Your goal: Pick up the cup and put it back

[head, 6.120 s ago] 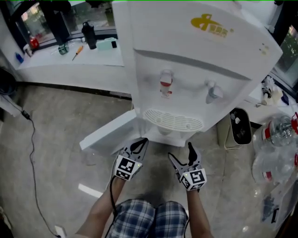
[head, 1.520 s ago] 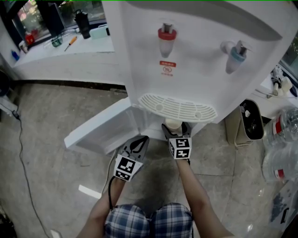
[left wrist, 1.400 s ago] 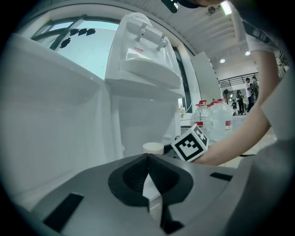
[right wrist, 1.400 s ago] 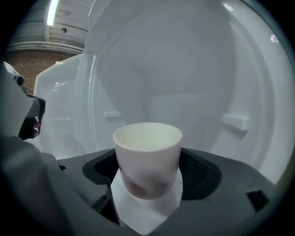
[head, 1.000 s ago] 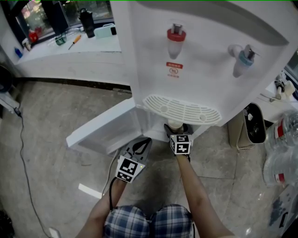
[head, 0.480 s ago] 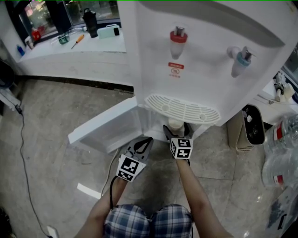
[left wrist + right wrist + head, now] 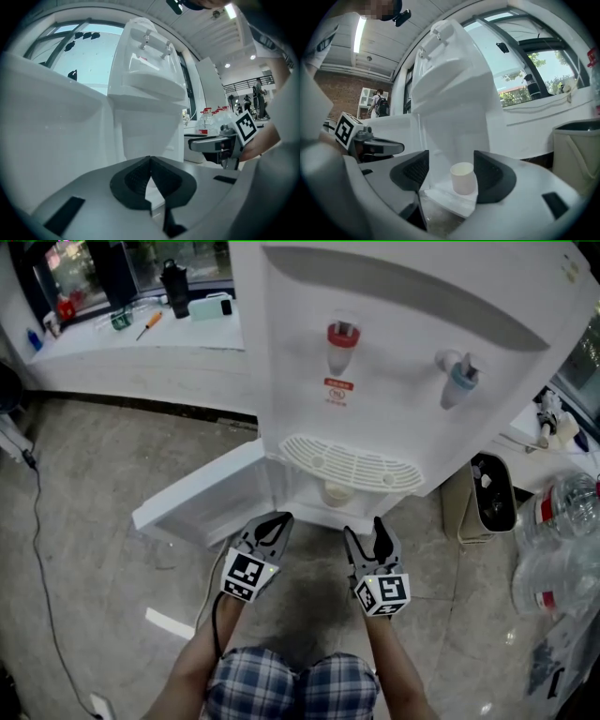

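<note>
A small white paper cup [image 7: 337, 493] [image 7: 463, 177] stands upright on the shelf inside the water dispenser's lower cabinet [image 7: 314, 501], under the drip tray [image 7: 349, 466]. My right gripper [image 7: 364, 533] [image 7: 451, 172] hangs in front of the cabinet, open. Its jaws have just been closing a little, and the cup stands beyond the tips, apart from both pads. My left gripper [image 7: 273, 525] [image 7: 150, 160] is shut and empty, level with the right one and to its left. In the left gripper view the right gripper [image 7: 212, 144] shows at the side.
The cabinet door [image 7: 199, 501] hangs open to the left. Above are a red tap [image 7: 343, 341] and a blue tap [image 7: 458, 379]. A bin [image 7: 487, 493] and water bottles [image 7: 553, 554] stand at the right. A cable [image 7: 39, 521] runs over the floor.
My right gripper has drawn back out of the cabinet towards me and away from the cup, which stays on the shelf. The left gripper has not moved.
</note>
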Demonstrator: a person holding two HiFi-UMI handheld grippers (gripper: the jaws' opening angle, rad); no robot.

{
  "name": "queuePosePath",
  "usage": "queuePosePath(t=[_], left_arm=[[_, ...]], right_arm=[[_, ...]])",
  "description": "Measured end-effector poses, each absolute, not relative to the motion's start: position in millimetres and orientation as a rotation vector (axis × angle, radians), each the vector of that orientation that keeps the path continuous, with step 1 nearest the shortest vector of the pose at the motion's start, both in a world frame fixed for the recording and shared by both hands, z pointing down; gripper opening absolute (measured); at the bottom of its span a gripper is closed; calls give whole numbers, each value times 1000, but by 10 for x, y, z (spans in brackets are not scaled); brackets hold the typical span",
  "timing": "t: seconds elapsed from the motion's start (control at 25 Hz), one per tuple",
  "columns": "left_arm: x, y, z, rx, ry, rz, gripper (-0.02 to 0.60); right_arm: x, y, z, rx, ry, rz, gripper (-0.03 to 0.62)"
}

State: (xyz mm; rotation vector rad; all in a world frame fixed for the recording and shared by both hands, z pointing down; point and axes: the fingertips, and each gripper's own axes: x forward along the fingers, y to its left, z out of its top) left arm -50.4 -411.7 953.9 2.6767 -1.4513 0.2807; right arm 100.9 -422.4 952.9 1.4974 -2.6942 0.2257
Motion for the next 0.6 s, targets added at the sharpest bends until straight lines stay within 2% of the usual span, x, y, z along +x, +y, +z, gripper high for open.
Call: queuePosePath(t=[0.08, 0.28, 0.4, 0.52, 0.6], left_arm=[[-502, -4086, 9344, 2672, -1447, 291, 25], [-463, -3889, 8694, 2617, -1429, 270, 25], [-494, -3760, 8197, 2587, -1432, 282, 25], [-555, -3632, 7597, 2568, -1428, 284, 25], [-614, -3589, 7147, 2550, -1443, 276, 25]], right_arm=[[1145, -4098, 9278, 1518, -2692, 238, 249], [1403, -3757, 8494, 1577, -2673, 333, 147], [1453, -3587, 7916, 1593, -2690, 390, 56], [1437, -3467, 7225, 1593, -2711, 390, 20], [1436, -3434, 6706, 1604, -2724, 385, 18]])
